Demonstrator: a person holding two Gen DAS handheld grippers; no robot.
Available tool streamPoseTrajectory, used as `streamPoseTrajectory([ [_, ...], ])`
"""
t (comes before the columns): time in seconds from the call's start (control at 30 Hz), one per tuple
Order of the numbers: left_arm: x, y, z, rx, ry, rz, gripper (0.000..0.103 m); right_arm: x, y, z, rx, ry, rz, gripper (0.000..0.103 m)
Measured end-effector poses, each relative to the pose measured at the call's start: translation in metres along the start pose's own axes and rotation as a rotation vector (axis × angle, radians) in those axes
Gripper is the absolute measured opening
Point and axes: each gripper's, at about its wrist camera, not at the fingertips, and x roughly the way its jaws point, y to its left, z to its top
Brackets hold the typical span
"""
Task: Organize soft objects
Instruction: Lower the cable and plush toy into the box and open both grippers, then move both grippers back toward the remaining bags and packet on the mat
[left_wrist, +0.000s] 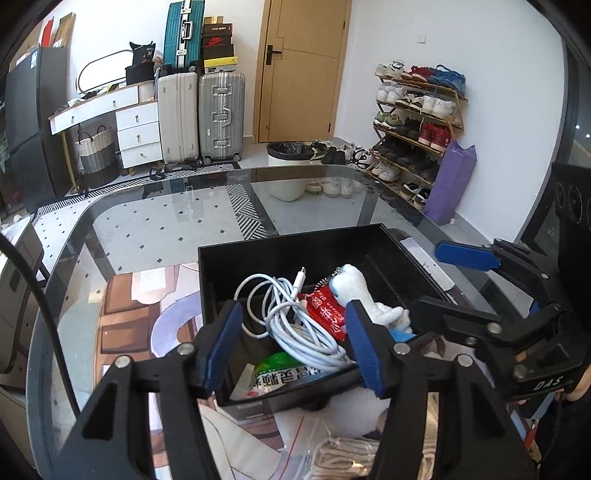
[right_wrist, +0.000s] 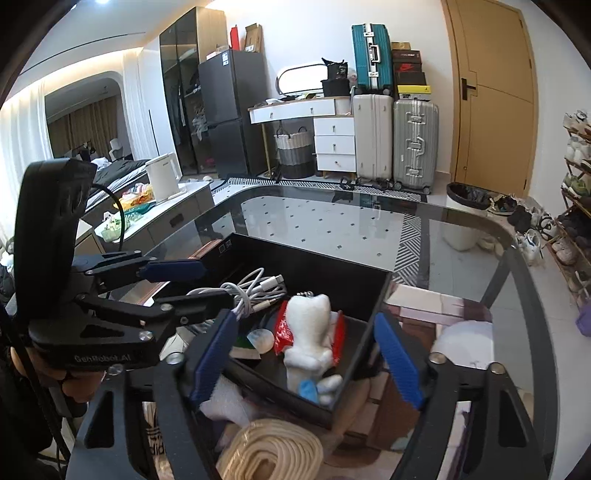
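A black open box (left_wrist: 280, 251) (right_wrist: 325, 266) stands on the glass table. In it lie a white tooth-shaped plush toy (left_wrist: 360, 291) (right_wrist: 310, 332), a coiled white cable (left_wrist: 291, 317) (right_wrist: 247, 288), a red packet (left_wrist: 325, 310) (right_wrist: 282, 328) and a green packet (left_wrist: 280, 373). My left gripper (left_wrist: 295, 343) is open over the box's near edge, holding nothing. My right gripper (right_wrist: 306, 354) is open, its fingers on either side of the box's near corner and the plush, holding nothing. A coil of cream rope (right_wrist: 269, 450) (left_wrist: 343, 454) lies in front of the box.
The glass table (left_wrist: 166, 214) (right_wrist: 461, 258) bears the box; paper and a plastic bag (left_wrist: 295, 435) lie at its near edge. A shoe rack (left_wrist: 417, 122), suitcases (right_wrist: 395, 140), a bin (left_wrist: 288, 166) and a door stand beyond. A white kettle (right_wrist: 162, 177) sits on a side counter.
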Motion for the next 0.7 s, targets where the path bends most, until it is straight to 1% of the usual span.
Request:
streamPoseTrajectory([
  [0.07, -0.002, 0.0, 0.0, -0.003, 0.005, 0.006, 0.063, -0.008, -0.004, -0.004, 0.014, -0.01, -0.006, 0.087],
  [0.1, -0.004, 0.0, -0.001, -0.007, 0.006, 0.019, 0.074, -0.011, -0.004, -0.005, 0.02, -0.012, -0.006, 0.088],
  [0.13, -0.007, 0.0, -0.003, -0.009, -0.005, 0.012, 0.083, -0.014, -0.006, -0.008, 0.03, -0.012, -0.005, 0.09],
  [0.17, -0.009, -0.001, -0.005, -0.01, -0.013, 0.015, 0.087, -0.017, -0.008, -0.01, 0.039, -0.011, -0.006, 0.092],
  [0.2, -0.013, -0.003, -0.007, -0.006, -0.024, 0.057, 0.097, -0.02, -0.009, -0.013, 0.046, -0.011, -0.009, 0.095],
  [0.23, -0.015, -0.005, -0.009, -0.001, -0.031, 0.082, 0.1, -0.022, -0.011, -0.016, 0.052, -0.008, -0.013, 0.096],
  [0.27, -0.018, -0.007, -0.01, 0.008, -0.039, 0.106, 0.1, -0.025, -0.01, -0.018, 0.056, -0.006, -0.014, 0.096],
  [0.37, -0.026, -0.009, -0.015, 0.011, -0.042, 0.12, 0.1, -0.031, -0.01, -0.028, 0.065, 0.005, -0.018, 0.099],
  [0.4, -0.028, -0.009, -0.018, 0.007, -0.034, 0.13, 0.1, -0.032, -0.008, -0.03, 0.066, 0.007, -0.02, 0.1],
  [0.7, -0.038, -0.012, -0.048, 0.025, 0.028, 0.203, 0.1, -0.047, 0.004, -0.055, 0.084, 0.02, -0.021, 0.101],
])
